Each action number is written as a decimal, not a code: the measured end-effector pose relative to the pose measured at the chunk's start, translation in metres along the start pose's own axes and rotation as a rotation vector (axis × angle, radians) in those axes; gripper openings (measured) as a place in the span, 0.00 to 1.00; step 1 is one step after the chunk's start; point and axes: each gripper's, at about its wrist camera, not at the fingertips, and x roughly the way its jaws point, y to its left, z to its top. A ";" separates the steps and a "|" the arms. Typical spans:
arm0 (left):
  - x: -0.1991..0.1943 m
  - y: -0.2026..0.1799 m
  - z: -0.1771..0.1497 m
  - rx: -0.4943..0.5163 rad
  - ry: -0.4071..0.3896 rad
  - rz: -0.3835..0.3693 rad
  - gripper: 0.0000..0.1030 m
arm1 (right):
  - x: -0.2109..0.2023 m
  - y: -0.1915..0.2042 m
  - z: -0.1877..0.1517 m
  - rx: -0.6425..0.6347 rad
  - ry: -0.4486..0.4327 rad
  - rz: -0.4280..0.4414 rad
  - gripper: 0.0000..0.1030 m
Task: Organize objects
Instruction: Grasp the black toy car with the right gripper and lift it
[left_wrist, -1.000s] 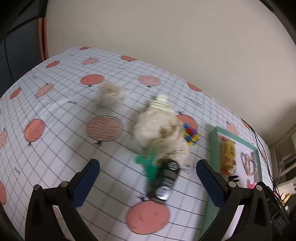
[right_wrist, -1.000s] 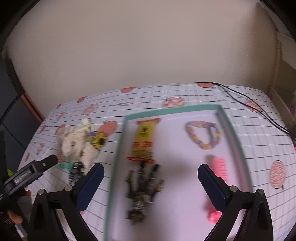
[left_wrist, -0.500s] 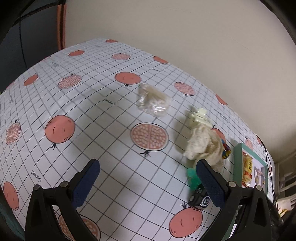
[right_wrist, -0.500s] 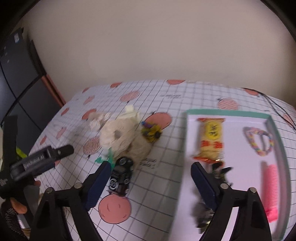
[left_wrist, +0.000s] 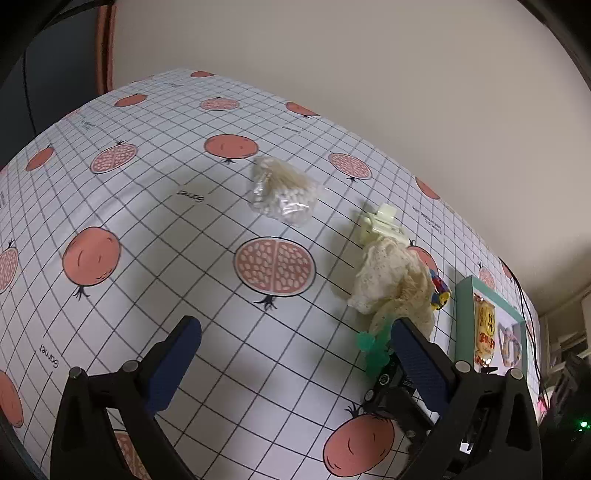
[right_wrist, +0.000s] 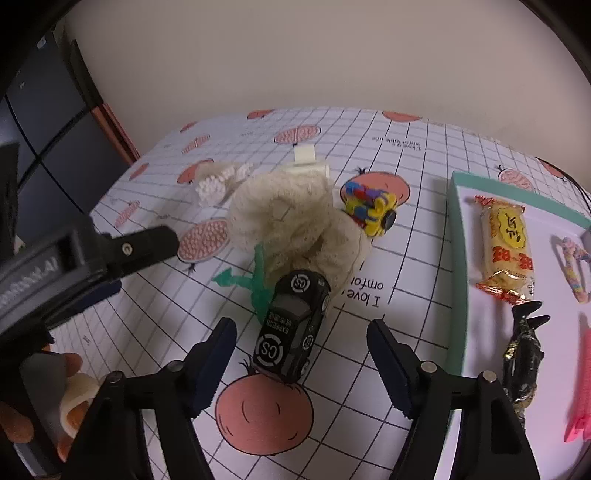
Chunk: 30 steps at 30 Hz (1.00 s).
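pomegranate-print tablecloth: black toy car, left of teal tray, now lined up between the parted, empty right gripper, swung over from the tray; left gripper also parted, withdrawn; pickup likely next.

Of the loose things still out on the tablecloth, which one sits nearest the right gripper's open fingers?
The black toy car. It lies just ahead of the right gripper, roughly centred between the open jaws; the cream lace cloth, colourful block toy and hair clip lie farther back.
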 end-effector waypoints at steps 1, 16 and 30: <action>0.001 -0.002 0.000 0.005 0.001 0.001 0.99 | 0.002 -0.001 0.000 0.000 0.007 -0.007 0.70; 0.024 -0.031 -0.011 0.060 0.054 -0.032 0.91 | 0.000 -0.017 -0.001 0.022 0.008 0.031 0.55; 0.040 -0.050 -0.020 0.102 0.121 -0.105 0.36 | 0.011 -0.012 -0.007 -0.003 0.044 0.076 0.36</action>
